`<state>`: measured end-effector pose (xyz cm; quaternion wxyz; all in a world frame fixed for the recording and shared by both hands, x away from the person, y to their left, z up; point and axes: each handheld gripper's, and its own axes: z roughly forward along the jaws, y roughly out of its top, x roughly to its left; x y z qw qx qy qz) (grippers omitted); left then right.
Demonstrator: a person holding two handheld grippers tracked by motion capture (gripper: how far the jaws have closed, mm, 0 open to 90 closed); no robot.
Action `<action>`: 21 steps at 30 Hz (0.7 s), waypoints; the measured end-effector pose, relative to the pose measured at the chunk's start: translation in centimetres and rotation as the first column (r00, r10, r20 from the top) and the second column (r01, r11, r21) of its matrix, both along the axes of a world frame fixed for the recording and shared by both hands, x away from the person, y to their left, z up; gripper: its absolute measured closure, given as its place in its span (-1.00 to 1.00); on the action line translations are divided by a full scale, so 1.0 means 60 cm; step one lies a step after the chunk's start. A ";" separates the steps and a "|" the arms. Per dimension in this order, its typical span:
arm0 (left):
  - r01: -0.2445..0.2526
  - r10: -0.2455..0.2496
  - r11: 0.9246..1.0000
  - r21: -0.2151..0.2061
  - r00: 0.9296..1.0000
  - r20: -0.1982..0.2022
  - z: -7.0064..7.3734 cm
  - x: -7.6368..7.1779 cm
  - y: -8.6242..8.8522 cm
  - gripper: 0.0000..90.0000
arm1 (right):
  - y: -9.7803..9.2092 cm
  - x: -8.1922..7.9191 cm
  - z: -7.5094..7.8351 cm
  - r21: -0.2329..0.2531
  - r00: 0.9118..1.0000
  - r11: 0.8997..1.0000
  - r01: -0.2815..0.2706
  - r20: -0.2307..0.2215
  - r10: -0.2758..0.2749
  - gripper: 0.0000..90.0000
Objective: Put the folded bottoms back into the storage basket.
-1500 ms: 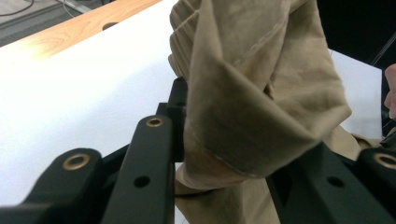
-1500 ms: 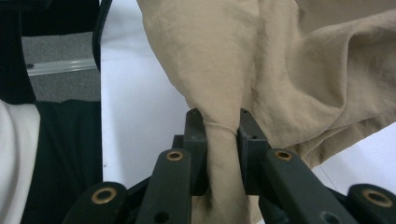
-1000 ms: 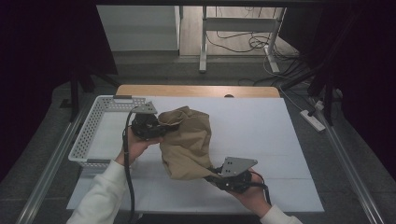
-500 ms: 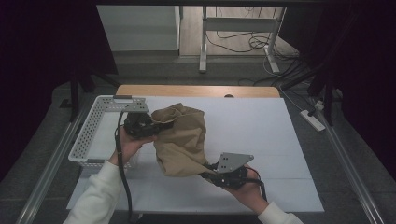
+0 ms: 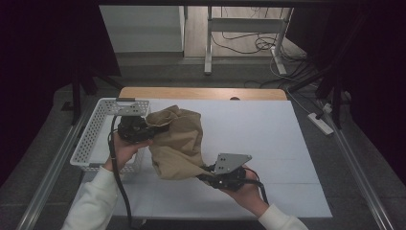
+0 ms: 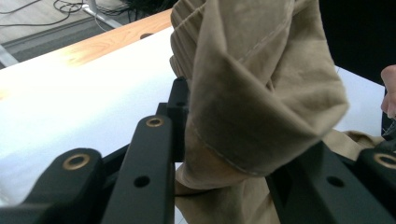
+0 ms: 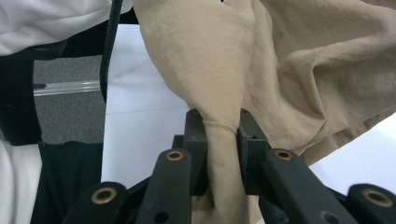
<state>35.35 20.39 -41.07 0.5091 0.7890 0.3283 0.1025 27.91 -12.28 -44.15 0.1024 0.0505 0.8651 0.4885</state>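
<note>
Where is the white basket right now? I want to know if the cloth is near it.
In the high view, the white basket sits at the table's left edge, just left of the left gripper, which holds the tan cloth beside it.

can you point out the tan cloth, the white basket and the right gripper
tan cloth (image 5: 179,143): high view, middle of the bunched fabric.
white basket (image 5: 91,139): high view, its near left wall.
right gripper (image 7: 219,135): right gripper view, midway between its fingertips, shut on a fold of the tan cloth.

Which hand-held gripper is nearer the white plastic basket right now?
Left. The left hand-held gripper sits right beside the white plastic basket; the right hand-held gripper is farther off, toward the table's near edge.
</note>
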 end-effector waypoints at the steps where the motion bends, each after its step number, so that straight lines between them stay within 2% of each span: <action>1: -0.002 0.002 1.000 -0.001 1.000 0.002 0.002 0.000 0.002 0.56 | 0.002 0.000 0.001 0.002 1.000 1.000 0.001 -0.003 -0.001 0.71; 8: -0.015 0.015 1.000 -0.013 1.000 0.017 0.013 -0.004 0.019 0.56 | 0.018 0.001 0.011 0.018 1.000 1.000 -0.006 0.003 0.006 0.71; 12: -0.023 0.023 1.000 -0.004 1.000 0.021 0.016 -0.006 0.023 0.56 | 0.023 0.003 0.012 0.016 1.000 1.000 -0.008 0.007 0.008 0.71; 21: -0.038 0.038 0.999 -0.009 0.999 0.018 0.020 -0.006 0.035 0.56 | 0.033 0.008 0.017 0.024 1.000 1.000 -0.012 0.010 0.012 0.71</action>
